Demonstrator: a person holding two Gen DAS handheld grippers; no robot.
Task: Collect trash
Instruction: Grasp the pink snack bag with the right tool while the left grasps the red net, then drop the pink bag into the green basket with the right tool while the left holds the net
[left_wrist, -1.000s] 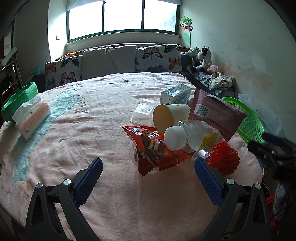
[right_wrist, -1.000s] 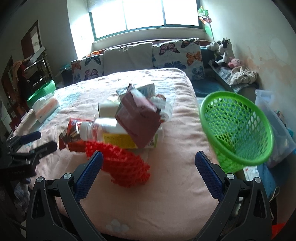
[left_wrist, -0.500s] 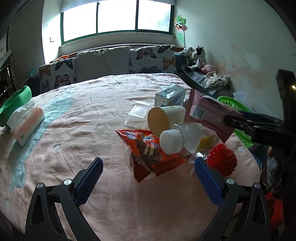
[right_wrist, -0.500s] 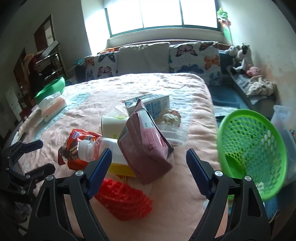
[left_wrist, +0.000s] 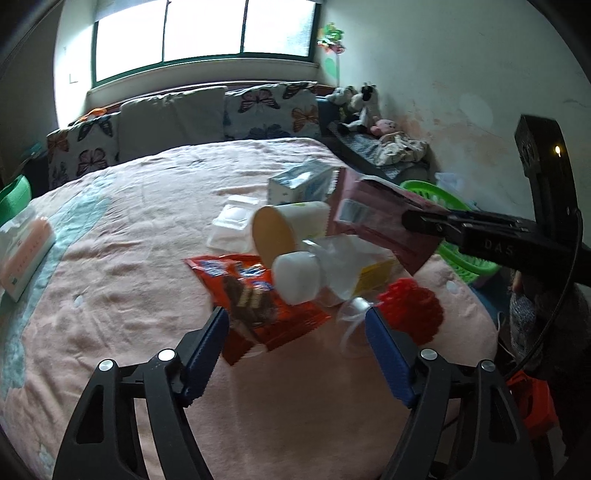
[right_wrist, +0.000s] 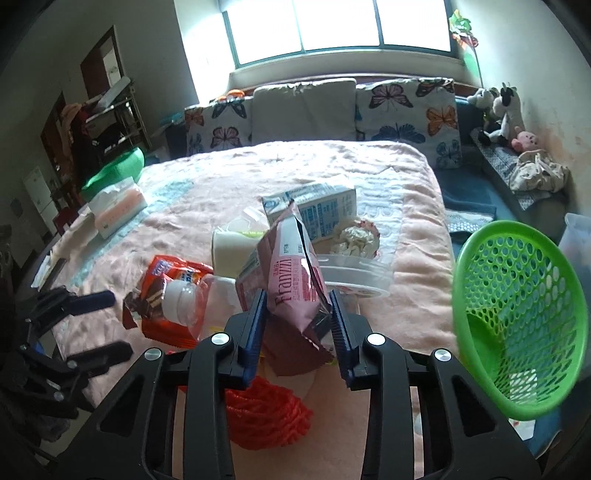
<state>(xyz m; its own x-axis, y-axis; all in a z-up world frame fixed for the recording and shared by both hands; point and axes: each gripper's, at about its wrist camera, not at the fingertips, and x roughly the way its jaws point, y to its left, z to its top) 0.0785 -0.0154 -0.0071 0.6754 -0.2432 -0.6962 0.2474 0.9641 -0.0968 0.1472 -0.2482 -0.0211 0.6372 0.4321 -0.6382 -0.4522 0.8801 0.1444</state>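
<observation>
A pile of trash lies on the pink bedspread (left_wrist: 122, 295). My right gripper (right_wrist: 297, 299) is shut on a pink snack bag (right_wrist: 291, 273), its pads pressing both sides; the left wrist view shows the same grip on the bag (left_wrist: 369, 218). My left gripper (left_wrist: 297, 325) is closing around an orange biscuit wrapper (left_wrist: 251, 295), which lies between the jaws with a gap at the right pad. A white-capped plastic bottle (left_wrist: 295, 277), a paper cup (left_wrist: 280, 229), a milk carton (left_wrist: 299, 182) and red mesh (left_wrist: 410, 310) sit close by. A green basket (right_wrist: 517, 314) stands beside the bed.
A tissue pack (left_wrist: 22, 251) rests at the bed's left edge, near a green tub (right_wrist: 114, 170). Butterfly pillows (right_wrist: 406, 107) line the headboard under the window. Soft toys (right_wrist: 498, 110) sit on a bench by the right wall. A clear clamshell (left_wrist: 232, 221) lies behind the cup.
My right gripper came in over the pile and shut on the pink snack bag. The left jaws narrowed around the orange wrapper; that hand barely moved.
</observation>
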